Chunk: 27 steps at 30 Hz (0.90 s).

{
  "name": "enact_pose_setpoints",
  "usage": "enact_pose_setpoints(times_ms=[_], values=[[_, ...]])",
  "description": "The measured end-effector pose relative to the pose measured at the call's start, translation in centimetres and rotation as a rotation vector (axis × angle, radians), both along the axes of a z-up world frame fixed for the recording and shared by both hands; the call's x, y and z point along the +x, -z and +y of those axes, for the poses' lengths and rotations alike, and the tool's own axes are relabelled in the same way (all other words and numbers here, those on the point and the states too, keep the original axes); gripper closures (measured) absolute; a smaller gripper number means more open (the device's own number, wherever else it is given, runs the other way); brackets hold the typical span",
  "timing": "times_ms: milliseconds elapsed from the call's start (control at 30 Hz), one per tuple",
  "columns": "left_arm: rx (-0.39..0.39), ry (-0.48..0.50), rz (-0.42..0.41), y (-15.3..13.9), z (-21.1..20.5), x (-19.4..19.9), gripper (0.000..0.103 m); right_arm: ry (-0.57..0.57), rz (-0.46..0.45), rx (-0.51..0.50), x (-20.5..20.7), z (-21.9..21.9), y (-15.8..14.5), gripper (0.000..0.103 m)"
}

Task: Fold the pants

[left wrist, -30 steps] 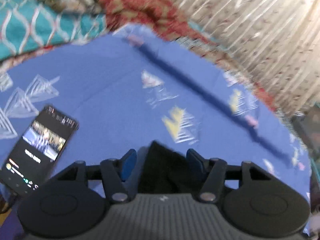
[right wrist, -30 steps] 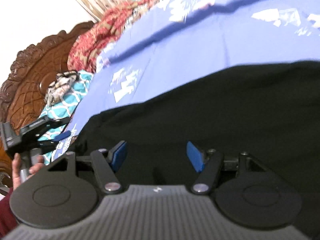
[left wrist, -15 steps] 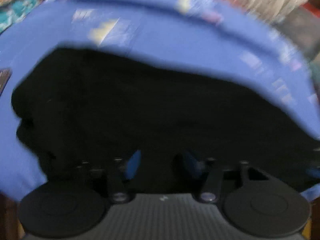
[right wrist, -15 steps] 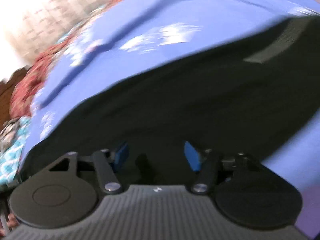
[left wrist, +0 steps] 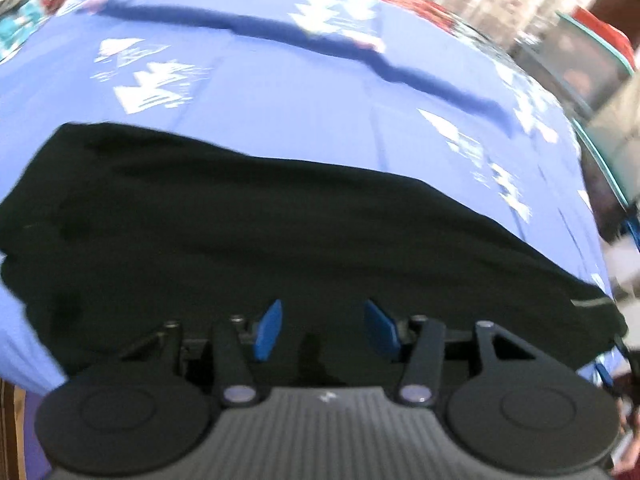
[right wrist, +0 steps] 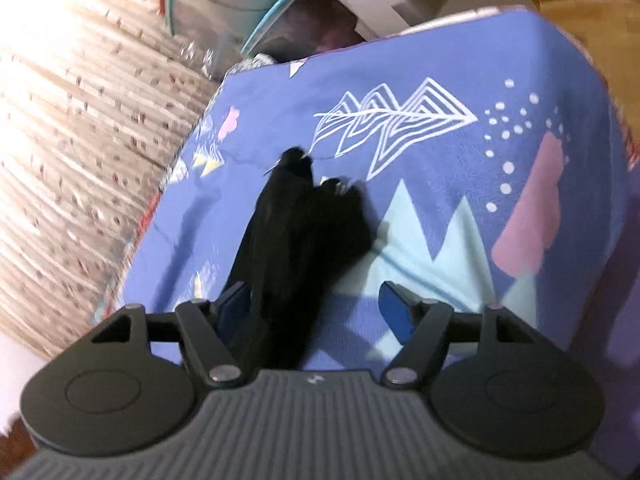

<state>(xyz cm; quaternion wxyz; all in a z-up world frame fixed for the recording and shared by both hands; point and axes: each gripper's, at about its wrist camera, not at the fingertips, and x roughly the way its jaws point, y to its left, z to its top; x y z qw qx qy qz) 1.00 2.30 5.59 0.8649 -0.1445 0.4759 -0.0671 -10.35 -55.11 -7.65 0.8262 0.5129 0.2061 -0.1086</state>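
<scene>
Presently I find the pants lying on the bed, on a blue printed bedsheet. In the left wrist view their long axis runs across the frame from left to right, dipping toward the lower right, where a thin grey strip marks one end. The left end looks broad and rounded. The cloth is plain black and lies as one long flat band; motion blur hides any seams or folds.

In the right wrist view the pants appear end-on as a narrow bunched strip running away from the camera, the far end splitting into two dark lumps on the sheet's white mountain print.

My left tongs stand partly parted over the black cloth. Their jaws have just been opening, and I cannot tell whether the pads touch the fabric.

My right tongs stand wide, jaws having just been opening. The black strip passes against the left finger; the right finger is clear of it, over bare sheet.

A patterned curtain hangs beside the bed.
</scene>
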Motion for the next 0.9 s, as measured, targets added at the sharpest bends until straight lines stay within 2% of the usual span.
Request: enact_pose_setpoints(times_ms=[100,200,267,367,433,500,600,733,800,900], values=[[0.000,0.035,0.011,0.0,-2.0,0.1,0.054,0.025,-0.064,0.060,1.4,-2.0,1.0,0.030],[0.015,0.051,0.030,0.2,-3.2,0.3,0.053,0.027,-0.080,0.088,2.1,-4.6,1.2,0.034],[0.011,0.046,0.045,0.4,-3.7,0.0,0.053,0.042,-0.057,0.057,2.0,-5.4,0.6,0.056],[-0.005,0.038,0.051,0.6,-3.8,0.0,0.053,0.035,-0.013,0.034,1.7,-5.4,-0.2,0.072],[-0.010,0.033,0.050,0.6,-3.7,0.0,0.053,0.033,-0.049,0.044,1.0,-4.9,-1.3,0.074],[-0.017,0.025,0.054,0.8,-3.4,-0.1,0.053,0.007,-0.097,-0.007,0.9,-4.0,-3.4,0.075],[-0.036,0.009,0.061,0.9,-2.6,-0.4,0.053,-0.076,-0.149,-0.125,1.8,-0.5,-6.9,0.075],[-0.068,-0.018,0.054,1.2,-1.4,-1.1,0.053,-0.270,-0.186,-0.312,4.2,6.7,-10.4,0.076],[-0.081,-0.033,0.050,1.4,-0.6,-1.5,0.053,-0.383,-0.181,-0.412,5.9,11.5,-10.7,0.076],[-0.096,-0.054,0.048,1.6,0.5,-2.2,0.053,-0.545,-0.119,-0.563,8.6,19.0,-9.3,0.075]])
